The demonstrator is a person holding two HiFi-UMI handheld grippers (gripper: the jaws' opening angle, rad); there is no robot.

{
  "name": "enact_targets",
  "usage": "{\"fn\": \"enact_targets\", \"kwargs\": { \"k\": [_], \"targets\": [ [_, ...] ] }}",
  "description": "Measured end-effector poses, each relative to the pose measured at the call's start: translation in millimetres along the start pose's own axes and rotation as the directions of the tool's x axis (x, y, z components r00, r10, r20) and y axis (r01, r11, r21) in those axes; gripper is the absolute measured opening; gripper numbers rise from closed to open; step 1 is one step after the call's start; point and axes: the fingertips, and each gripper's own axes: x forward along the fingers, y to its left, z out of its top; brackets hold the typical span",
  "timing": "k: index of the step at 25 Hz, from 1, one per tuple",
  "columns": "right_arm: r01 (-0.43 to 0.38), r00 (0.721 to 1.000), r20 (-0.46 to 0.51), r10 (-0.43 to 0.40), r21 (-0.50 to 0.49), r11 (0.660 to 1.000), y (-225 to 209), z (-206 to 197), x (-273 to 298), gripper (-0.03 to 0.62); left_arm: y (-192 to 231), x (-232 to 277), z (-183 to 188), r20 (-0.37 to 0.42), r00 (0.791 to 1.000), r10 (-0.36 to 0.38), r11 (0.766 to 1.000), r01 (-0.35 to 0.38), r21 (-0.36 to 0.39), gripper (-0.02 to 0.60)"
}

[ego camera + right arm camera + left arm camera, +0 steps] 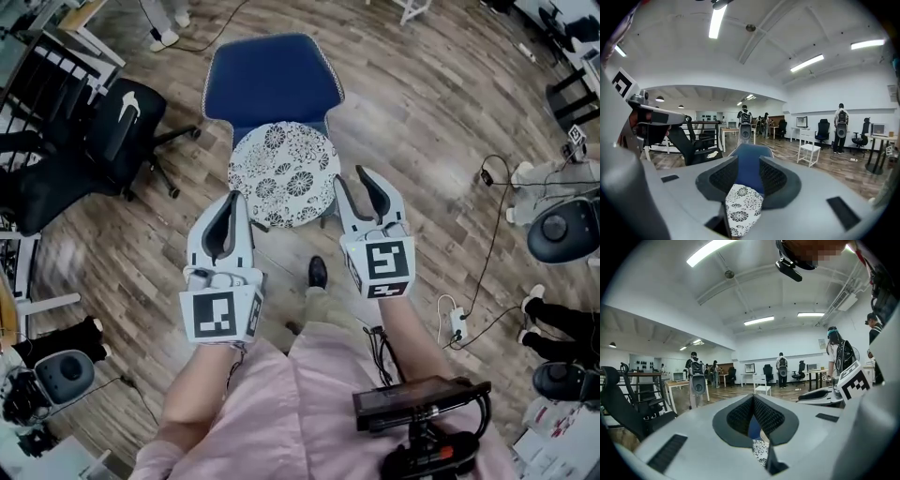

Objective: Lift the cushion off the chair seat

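Two grippers are held on the near side of the blue fabric chair (272, 80), both pointing toward it: left gripper (232, 202) and right gripper (354, 183).

- The round white cushion with black floral print (284, 173) lies flat on the chair seat, toward its near edge.
- Left gripper: the tips sit just beside the cushion's near-left rim in the head view. The jaws are clenched, with the pad tips meeting and nothing between them. A thin sliver of blue and floral print shows below the tips in the left gripper view.
- Right gripper: it sits just beside the cushion's right rim. The jaws are released and stand apart. In the right gripper view the gap frames the blue chair and the cushion beyond, and neither is grasped.
- Contact between either gripper's tips and the cushion cannot be told from overhead.
- A black office chair (122, 122) stands left of the blue chair on the wood-plank floor (422, 112).
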Motion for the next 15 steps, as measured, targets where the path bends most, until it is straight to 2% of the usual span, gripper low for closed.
{"fn": "enact_targets", "kwargs": {
  "k": [8, 15],
  "targets": [
    [-0.007, 0.998, 0.057, 0.009, -0.029, 1.000, -36, 39, 53, 0.138, 25, 44, 25, 0.060, 0.996, 0.066, 0.998, -0.066, -0.003, 0.011],
    [-0.009, 0.999, 0.033, 0.009, -0.023, 1.000, -48, 38, 86, 0.140, 46, 74, 16, 0.031, 0.996, 0.079, 0.997, -0.078, -0.021, 0.011]
  ]
}}
